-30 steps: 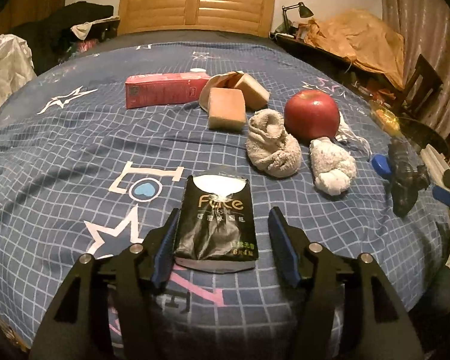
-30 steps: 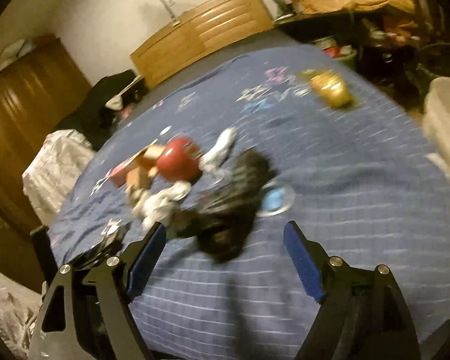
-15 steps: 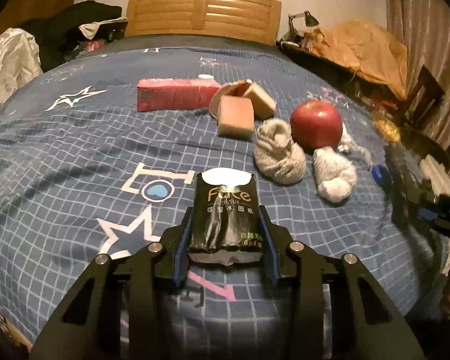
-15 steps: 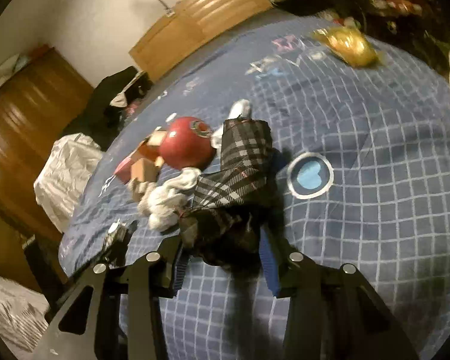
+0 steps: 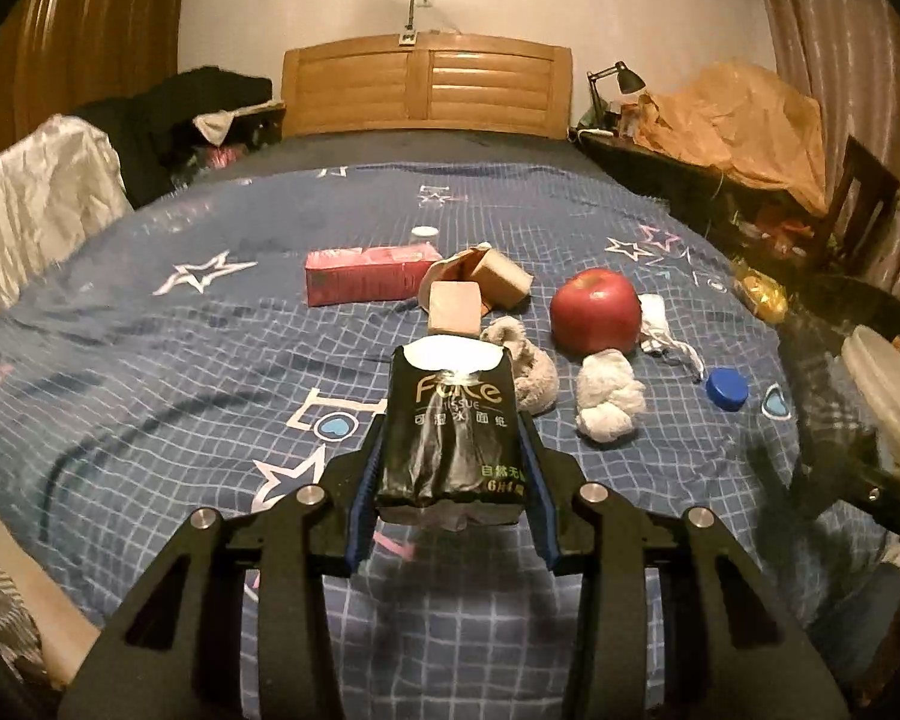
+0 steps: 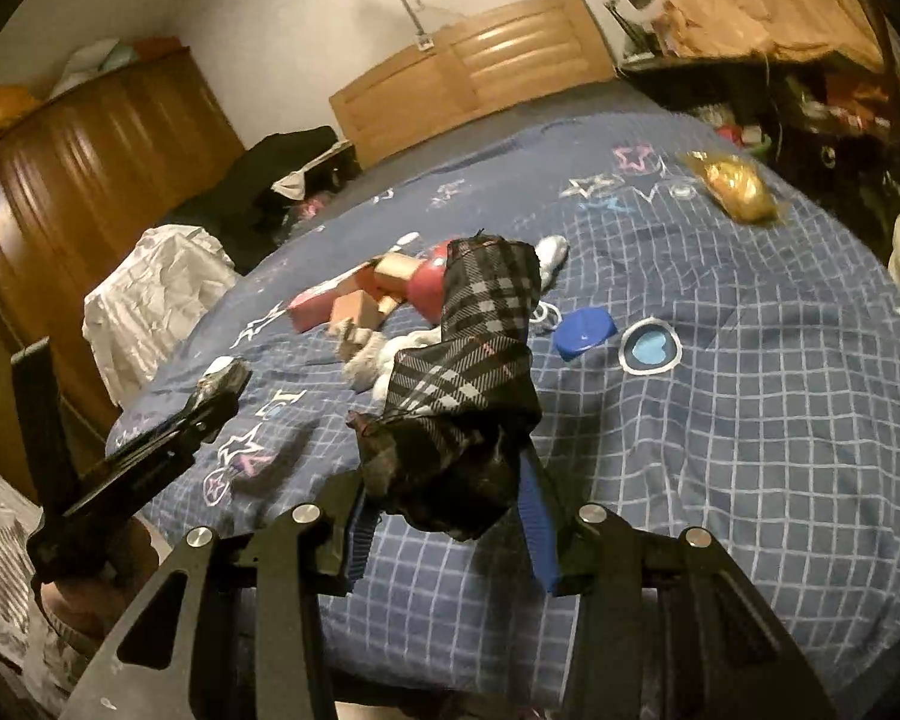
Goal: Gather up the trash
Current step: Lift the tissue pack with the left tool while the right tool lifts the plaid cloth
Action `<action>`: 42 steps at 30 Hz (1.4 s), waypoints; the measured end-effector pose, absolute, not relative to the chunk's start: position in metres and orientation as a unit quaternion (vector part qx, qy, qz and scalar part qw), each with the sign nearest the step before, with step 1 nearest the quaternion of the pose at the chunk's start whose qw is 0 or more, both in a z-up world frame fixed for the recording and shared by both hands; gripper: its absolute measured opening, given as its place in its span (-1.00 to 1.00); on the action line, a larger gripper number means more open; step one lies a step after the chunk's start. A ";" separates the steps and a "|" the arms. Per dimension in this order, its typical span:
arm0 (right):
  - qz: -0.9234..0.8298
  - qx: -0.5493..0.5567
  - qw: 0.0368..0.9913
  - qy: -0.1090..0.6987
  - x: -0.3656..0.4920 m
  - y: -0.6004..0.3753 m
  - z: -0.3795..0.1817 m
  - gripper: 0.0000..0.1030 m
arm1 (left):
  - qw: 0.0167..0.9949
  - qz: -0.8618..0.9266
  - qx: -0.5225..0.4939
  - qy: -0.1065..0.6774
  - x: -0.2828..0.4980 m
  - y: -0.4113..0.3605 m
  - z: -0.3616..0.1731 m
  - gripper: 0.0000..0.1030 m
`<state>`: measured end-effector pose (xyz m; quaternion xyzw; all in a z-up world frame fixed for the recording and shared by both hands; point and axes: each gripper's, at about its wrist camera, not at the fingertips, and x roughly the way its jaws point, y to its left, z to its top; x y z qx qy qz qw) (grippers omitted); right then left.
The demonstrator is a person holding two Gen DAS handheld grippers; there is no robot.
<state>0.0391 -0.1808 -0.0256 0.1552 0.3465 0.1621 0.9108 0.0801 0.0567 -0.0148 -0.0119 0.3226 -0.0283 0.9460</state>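
My left gripper (image 5: 450, 480) is shut on a black tissue pack (image 5: 453, 420), its blue pads pressing both sides, and holds it above the blue checked bedspread (image 5: 150, 360). In the right wrist view my right gripper (image 6: 450, 504) is shut on a crumpled black plaid cloth (image 6: 480, 360), which stands up between the pads clear of the bed. Still lying on the bed are a blue bottle cap (image 5: 727, 387), a gold wrapper (image 5: 762, 294), a pink carton (image 5: 366, 273) and a crumpled white scrap (image 5: 654, 315).
A red apple (image 5: 594, 309), two tan blocks (image 5: 453, 306), a beige sock ball (image 5: 528, 369) and a white sock ball (image 5: 609, 396) lie mid-bed. A pale bin (image 5: 888, 384) stands off the right edge. The headboard (image 5: 426, 84) is at the far end, and clutter lines both sides.
Both grippers went from open to shut, the left on the tissue pack and the right on the plaid cloth. Both then lifted their loads off the bedspread.
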 end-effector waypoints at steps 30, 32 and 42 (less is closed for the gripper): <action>0.208 0.135 0.917 0.311 -0.009 -0.138 0.018 -0.16 | 0.952 0.020 0.049 0.303 0.044 0.054 0.007 -0.23; 0.215 0.133 0.915 0.314 -0.009 -0.129 0.021 -0.16 | 0.951 0.023 0.049 0.304 0.043 0.060 0.006 -0.23; 0.236 0.111 0.911 0.318 -0.008 -0.094 0.032 -0.16 | 0.948 0.029 0.053 0.314 0.041 0.078 0.000 -0.23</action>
